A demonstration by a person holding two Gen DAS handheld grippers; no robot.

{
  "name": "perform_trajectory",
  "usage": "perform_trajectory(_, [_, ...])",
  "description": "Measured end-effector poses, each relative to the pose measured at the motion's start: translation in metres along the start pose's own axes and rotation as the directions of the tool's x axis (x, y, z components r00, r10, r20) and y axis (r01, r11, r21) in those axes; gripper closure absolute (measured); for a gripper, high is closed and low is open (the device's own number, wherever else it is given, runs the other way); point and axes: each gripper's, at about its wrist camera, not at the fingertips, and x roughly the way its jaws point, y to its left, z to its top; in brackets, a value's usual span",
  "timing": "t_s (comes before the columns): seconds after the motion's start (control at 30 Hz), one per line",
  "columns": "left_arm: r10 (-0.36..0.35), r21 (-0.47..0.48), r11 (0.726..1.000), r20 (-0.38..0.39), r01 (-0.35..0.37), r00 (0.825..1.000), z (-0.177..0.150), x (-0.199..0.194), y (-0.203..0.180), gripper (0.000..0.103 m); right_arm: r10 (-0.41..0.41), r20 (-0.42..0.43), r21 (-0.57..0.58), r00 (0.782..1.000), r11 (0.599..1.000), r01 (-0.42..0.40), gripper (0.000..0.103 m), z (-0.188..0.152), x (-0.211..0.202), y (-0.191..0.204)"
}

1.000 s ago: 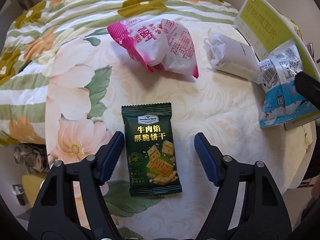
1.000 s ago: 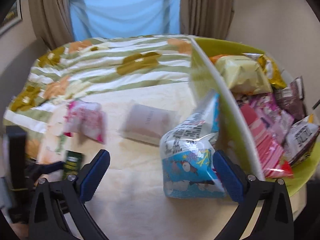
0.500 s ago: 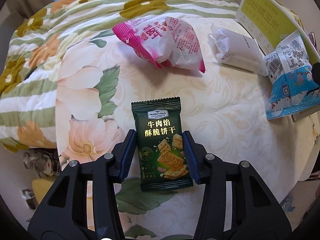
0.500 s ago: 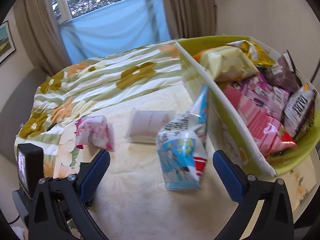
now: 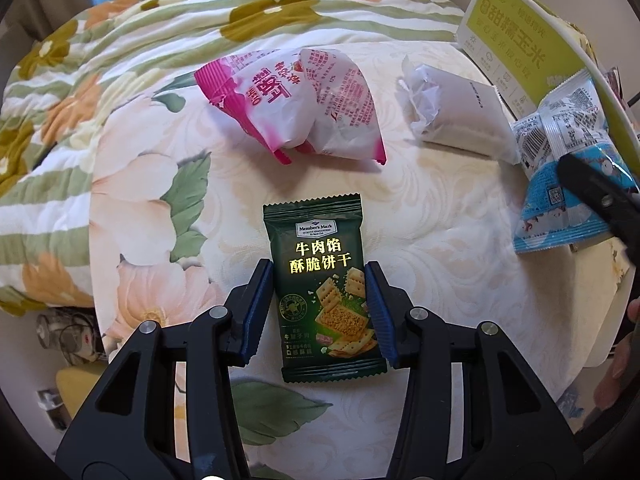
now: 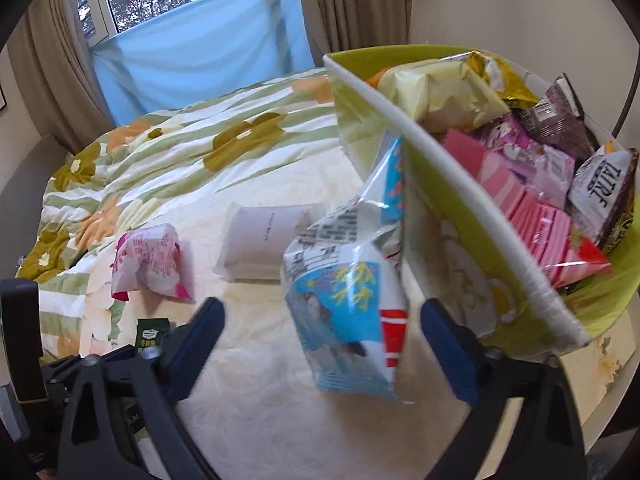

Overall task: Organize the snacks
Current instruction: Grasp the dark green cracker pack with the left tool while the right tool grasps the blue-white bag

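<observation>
At lower centre of the left wrist view, the left gripper [image 5: 319,312] clasps a green cracker packet [image 5: 326,296] by its two long edges; the packet lies flat on a floral cloth [image 5: 420,248]. Above it sits a pink bag [image 5: 296,108], then a white pack [image 5: 456,114] to the right. At far right a blue bag [image 5: 560,168] leans against a green box [image 5: 516,40]. Across the right wrist view, the right gripper [image 6: 320,344] stands wide apart around the blue bag [image 6: 352,296], not touching it. Right of that, the box [image 6: 472,184] holds many snacks.
</observation>
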Motion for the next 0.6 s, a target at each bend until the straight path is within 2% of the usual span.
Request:
perform_trajectory(0.13, [-0.002,-0.005,1.0,-0.001,0.002,1.0,0.001,0.0,0.003,0.061,-0.014,0.003,0.008,1.0,1.0,0.014,0.018,-0.002,0.01,-0.002])
perform_trajectory(0.2, [-0.001,-0.008,1.0,-0.001,0.001,1.0,0.001,0.0,0.003,0.061,-0.02,0.006,0.011,1.0,1.0,0.02,0.028,0.001,0.016,-0.004])
perform_trajectory(0.37, [-0.004,-0.024,1.0,0.0,0.004,1.0,0.001,0.0,0.004,0.061,-0.038,0.006,0.014,0.999,0.999,0.037,0.044,0.003,0.02,-0.006])
perform_trajectory(0.6, [-0.015,-0.042,0.999,0.008,0.015,1.0,0.0,-0.008,0.007,0.061,-0.022,0.014,0.003,1.0,1.0,0.022,0.05,-0.002,0.006,-0.007])
